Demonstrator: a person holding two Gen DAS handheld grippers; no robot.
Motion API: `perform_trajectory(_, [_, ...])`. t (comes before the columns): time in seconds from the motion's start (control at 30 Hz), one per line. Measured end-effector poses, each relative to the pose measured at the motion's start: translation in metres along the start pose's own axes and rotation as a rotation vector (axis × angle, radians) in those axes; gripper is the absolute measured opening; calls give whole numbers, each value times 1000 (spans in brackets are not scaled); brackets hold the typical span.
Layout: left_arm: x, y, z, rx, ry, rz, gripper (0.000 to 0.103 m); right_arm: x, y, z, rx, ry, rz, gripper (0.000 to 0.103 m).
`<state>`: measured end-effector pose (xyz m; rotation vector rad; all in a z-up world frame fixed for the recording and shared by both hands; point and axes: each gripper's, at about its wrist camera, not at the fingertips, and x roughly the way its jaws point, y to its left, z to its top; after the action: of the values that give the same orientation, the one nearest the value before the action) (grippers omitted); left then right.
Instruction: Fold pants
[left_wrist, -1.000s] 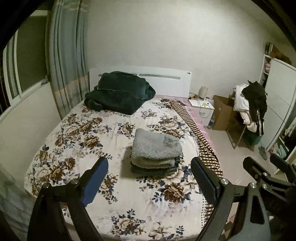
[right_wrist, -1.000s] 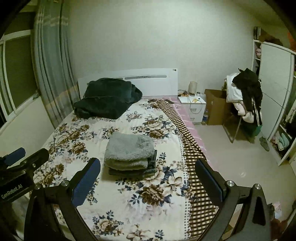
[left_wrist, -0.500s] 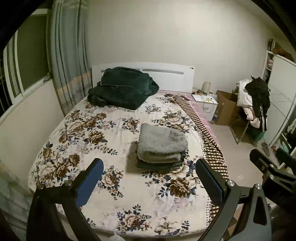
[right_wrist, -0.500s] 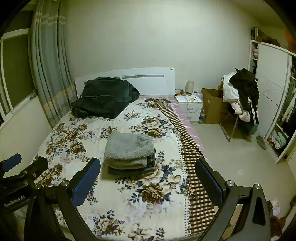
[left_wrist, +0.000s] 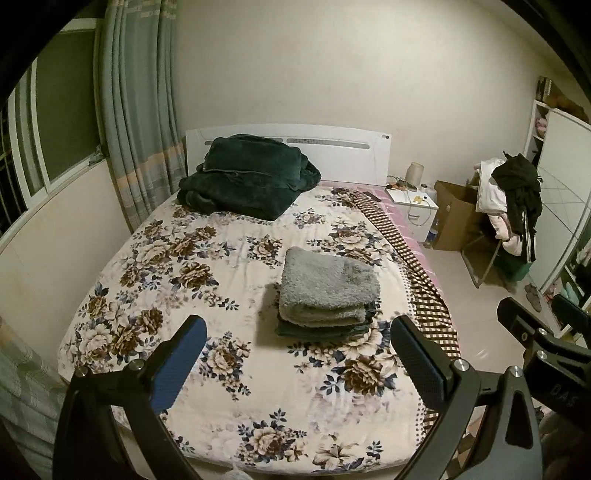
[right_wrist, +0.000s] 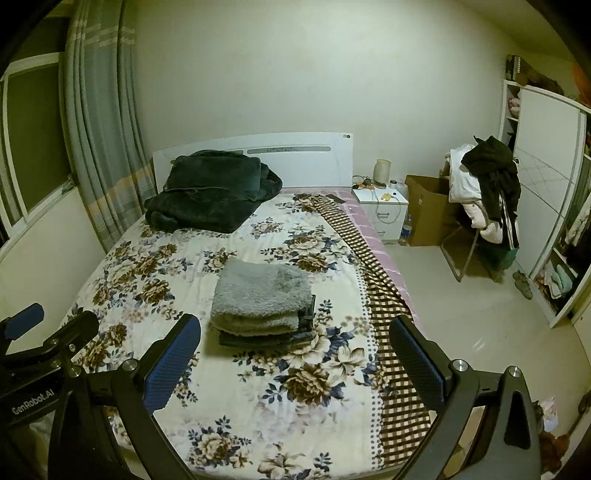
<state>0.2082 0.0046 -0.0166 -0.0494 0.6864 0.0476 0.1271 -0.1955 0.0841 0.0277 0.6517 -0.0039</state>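
A lived-in bedroom in a home. A bed (left_wrist: 236, 387) with a floral cover and a white headboard (right_wrist: 295, 158) fills most of the room, a dark green blanket (left_wrist: 247, 177) heaped at its head. Grey curtains (left_wrist: 136, 122) hang beside a window (right_wrist: 33, 140). A white nightstand (right_wrist: 384, 210) stands by the bed — cluttered with small items — near a cardboard box (right_wrist: 428, 210), a chair piled with clothes (right_wrist: 487, 192) and a wardrobe (right_wrist: 546, 184).
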Motion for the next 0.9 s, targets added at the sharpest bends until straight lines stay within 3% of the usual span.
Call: perform_trajectory(0.9, [-5, 11, 5, -15, 3, 6, 102, 3, 0, 4, -7, 6, 21, 103])
